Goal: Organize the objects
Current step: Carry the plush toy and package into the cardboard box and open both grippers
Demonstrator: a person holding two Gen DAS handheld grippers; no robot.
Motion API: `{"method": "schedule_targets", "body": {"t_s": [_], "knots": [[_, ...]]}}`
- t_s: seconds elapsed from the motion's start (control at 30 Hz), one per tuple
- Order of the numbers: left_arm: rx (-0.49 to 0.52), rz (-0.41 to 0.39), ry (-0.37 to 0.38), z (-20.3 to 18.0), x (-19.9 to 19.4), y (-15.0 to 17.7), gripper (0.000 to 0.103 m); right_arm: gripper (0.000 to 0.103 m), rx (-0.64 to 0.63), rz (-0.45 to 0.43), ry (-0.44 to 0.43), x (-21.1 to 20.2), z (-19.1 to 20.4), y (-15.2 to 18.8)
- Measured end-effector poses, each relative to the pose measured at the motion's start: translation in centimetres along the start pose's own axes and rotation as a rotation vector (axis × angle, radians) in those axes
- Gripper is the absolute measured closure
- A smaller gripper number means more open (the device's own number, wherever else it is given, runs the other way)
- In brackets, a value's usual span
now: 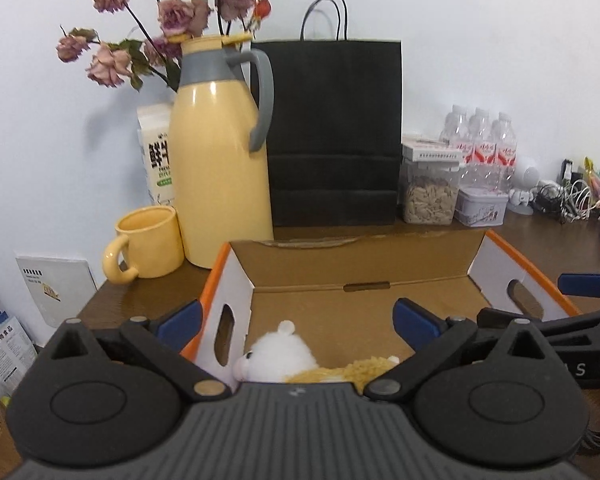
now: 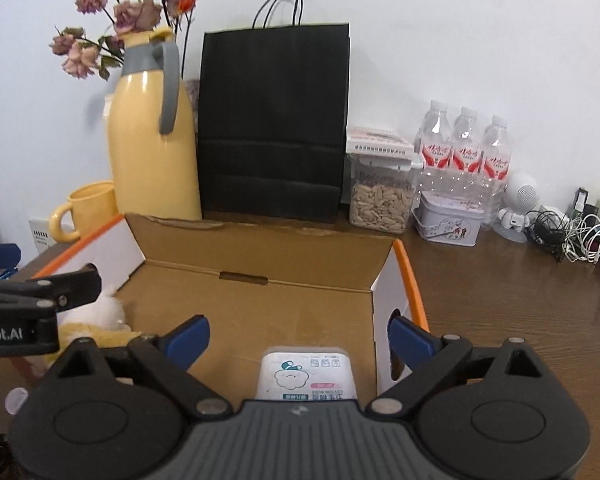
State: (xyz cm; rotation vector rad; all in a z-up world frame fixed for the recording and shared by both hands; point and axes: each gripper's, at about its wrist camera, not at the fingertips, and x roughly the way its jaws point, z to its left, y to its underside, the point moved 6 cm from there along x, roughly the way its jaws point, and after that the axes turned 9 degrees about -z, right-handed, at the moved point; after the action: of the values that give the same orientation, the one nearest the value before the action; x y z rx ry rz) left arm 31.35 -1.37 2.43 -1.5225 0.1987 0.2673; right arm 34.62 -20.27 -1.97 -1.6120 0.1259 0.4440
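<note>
Cardboard box (image 1: 360, 276) sits open on the brown desk (image 2: 500, 292), flaps up, orange-edged white side walls with hand slots – the collection bin for this tidy-up, by the look of it. Left tongs (image 1: 298, 320) spread wide over the box's left end; plush toy (image 1: 284, 354) (white head, tan body) lies on the box floor between the blue pads, neither pad pressing on it, so it reads as dropped in, not held. Right tongs (image 2: 298, 334) also wide open over the right end; white wipes pack (image 2: 306, 376) lies flat on the box floor below them, label up, well clear of both pads – released too, I judge. Both items rest in opposite ends of the box, which keeps them from piling up.

Along the back wall, outside the box: yellow thermos jug (image 1: 220, 152) with dried roses (image 1: 172, 16) behind it, yellow mug (image 1: 148, 242) beside it, black paper bag (image 1: 332, 128), seed jar (image 2: 380, 200), small tin (image 2: 448, 224), three water bottles (image 2: 466, 152), cable tangle (image 2: 572, 236) at far right. Likely next picks, though which one I cannot tell. Tongs need to lift clear of the box walls first.
</note>
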Motion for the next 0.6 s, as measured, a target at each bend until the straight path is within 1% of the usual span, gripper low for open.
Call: {"method": "schedule_targets", "body": {"t_s": [0.13, 0.27, 0.33, 0.47, 0.6], "knots": [[-0.007, -0.005, -0.011, 0.4, -2.0, -0.8, 0.0, 0.005, -0.007, -0.027, 0.002, -2.4, 0.0, -0.8], [-0.009, -0.005, -0.016, 1.3, -4.7, -1.1, 0.0, 0.0, -0.045, -0.065, 0.0, -6.2, -0.1, -1.3], [-0.001, -0.006, -0.027, 1.8, -6.3, -1.1, 0.0, 0.0, -0.065, -0.082, -0.003, -8.2, 0.0, -1.2], [0.02, -0.003, -0.028, 2.6, -9.2, -0.4, 0.0, 0.0, -0.093, -0.107, -0.024, -12.4, 0.2, -0.5], [0.044, -0.001, -0.002, 2.9, -12.2, 1.3, 0.0, 0.0, -0.123, -0.123, -0.047, -16.4, 0.7, 0.9]]}}
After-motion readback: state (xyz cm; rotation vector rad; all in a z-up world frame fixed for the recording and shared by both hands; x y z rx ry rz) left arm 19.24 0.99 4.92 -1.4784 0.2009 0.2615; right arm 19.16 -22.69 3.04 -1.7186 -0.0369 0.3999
